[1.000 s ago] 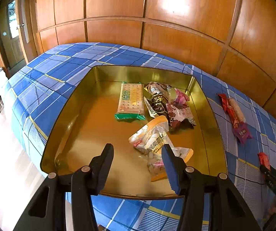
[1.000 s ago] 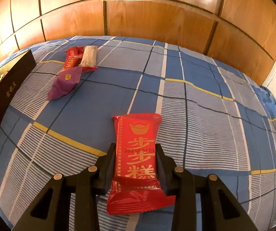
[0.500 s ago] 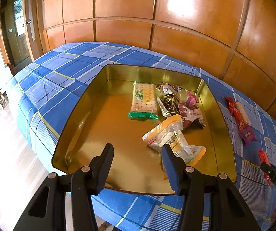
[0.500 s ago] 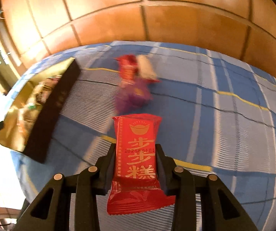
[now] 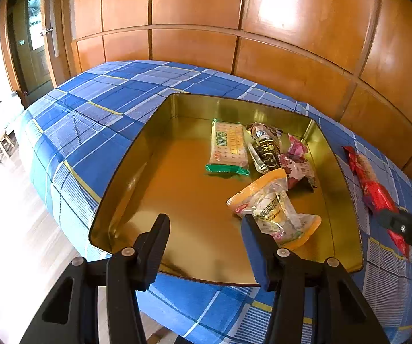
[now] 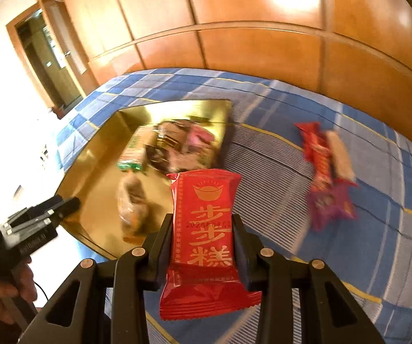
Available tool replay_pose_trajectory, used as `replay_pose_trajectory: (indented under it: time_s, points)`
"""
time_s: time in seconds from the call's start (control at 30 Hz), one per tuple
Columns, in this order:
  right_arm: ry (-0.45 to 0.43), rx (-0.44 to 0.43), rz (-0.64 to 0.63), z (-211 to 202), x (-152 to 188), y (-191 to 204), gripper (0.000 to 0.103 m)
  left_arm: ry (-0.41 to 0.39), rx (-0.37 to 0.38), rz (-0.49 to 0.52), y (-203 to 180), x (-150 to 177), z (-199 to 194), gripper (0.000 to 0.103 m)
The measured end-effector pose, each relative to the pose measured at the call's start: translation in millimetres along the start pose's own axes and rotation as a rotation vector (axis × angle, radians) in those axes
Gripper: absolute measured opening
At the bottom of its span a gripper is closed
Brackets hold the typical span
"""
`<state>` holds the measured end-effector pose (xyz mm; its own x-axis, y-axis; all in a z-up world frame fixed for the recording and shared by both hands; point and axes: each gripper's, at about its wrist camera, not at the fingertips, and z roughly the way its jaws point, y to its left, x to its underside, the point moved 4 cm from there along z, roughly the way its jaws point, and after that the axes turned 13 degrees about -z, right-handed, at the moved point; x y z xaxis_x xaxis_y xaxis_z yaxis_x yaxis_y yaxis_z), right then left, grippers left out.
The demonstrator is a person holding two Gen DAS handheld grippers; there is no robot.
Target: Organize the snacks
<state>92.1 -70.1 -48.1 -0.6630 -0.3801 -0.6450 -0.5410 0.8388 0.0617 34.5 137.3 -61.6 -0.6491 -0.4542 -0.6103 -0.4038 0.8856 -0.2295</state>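
Note:
My right gripper (image 6: 203, 223) is shut on a red snack packet (image 6: 204, 235) with gold characters and holds it in the air beside the right edge of the gold tray (image 6: 97, 166). In the left wrist view the gold tray (image 5: 137, 160) holds a cracker packet (image 5: 227, 147), a dark wrapper (image 5: 266, 146), a pink wrapper (image 5: 296, 157) and a clear orange-edged bag (image 5: 275, 206). My left gripper (image 5: 206, 226) is open and empty over the tray's near edge. The right gripper's tip (image 5: 406, 226) shows at the right.
A red snack bar (image 6: 318, 152), a pale bar (image 6: 339, 154) and a purple packet (image 6: 330, 203) lie on the blue checked cloth (image 6: 392, 229) right of the tray. Wood-panelled wall behind. The bed's edge drops to the floor on the left (image 5: 11, 200).
My right gripper has lifted the red packet off the cloth and swung it left toward the gold tray. My left gripper has drawn back a little from the tray.

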Motion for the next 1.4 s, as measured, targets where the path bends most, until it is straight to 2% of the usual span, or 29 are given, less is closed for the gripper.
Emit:
replay_pose_trajectory:
  time_s: [0.27, 0.63, 0.7, 1.0, 1.4]
  points:
    - [0.048, 0.021, -0.066, 38.6, -34.7, 30.4, 0.038, -0.005, -0.014, -0.015, 10.5, -1.1, 1.1, 0.053]
    - [0.118, 0.049, -0.104, 79.9, -35.5, 46.1, 0.039, 0.008, -0.024, -0.027, 17.2, 1.0, 6.6, 0.053]
    - [0.121, 0.045, -0.109, 80.7, -33.6, 47.6, 0.042, 0.008, -0.026, -0.027, 17.8, 1.3, 7.0, 0.053]
    - [0.08, 0.023, -0.07, 67.1, -26.4, 44.6, 0.042, 0.002, -0.026, -0.021, 15.7, 1.9, 4.2, 0.053]
    - [-0.013, 0.069, -0.021, 28.2, -18.3, 24.0, 0.042, -0.017, -0.012, 0.014, 3.5, 2.3, -6.2, 0.053]
